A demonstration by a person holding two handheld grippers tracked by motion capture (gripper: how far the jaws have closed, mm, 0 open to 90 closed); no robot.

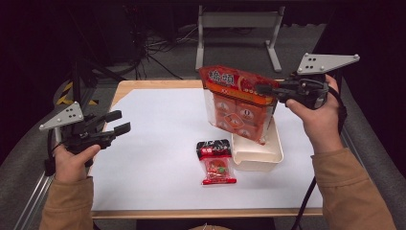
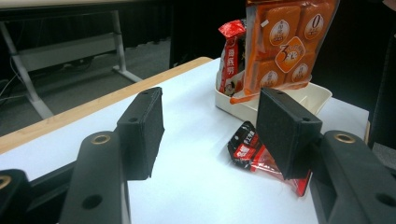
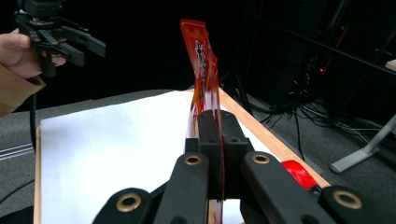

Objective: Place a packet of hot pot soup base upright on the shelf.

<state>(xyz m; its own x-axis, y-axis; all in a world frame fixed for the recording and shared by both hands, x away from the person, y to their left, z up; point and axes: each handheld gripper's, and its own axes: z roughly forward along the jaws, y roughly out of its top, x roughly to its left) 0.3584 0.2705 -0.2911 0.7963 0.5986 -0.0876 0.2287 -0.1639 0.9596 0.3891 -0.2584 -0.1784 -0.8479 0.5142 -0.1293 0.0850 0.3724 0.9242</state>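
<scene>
The right tool (image 1: pixel 262 89) is pinching the top edge of the orange snack bag (image 1: pixel 238 103), holding it above the white tray (image 1: pixel 258 152). The left tool (image 1: pixel 118 122) is hovering over the worktop (image 1: pixel 158 139), jaws apart and holding nothing.

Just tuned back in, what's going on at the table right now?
The right gripper is shut on the top edge of a large orange snack bag, which hangs with its bottom in or just over the white tray; contact is unclear. The left gripper is open and empty at the table's left. A small red snack packet lies flat on the white sheet beside the tray.
</scene>
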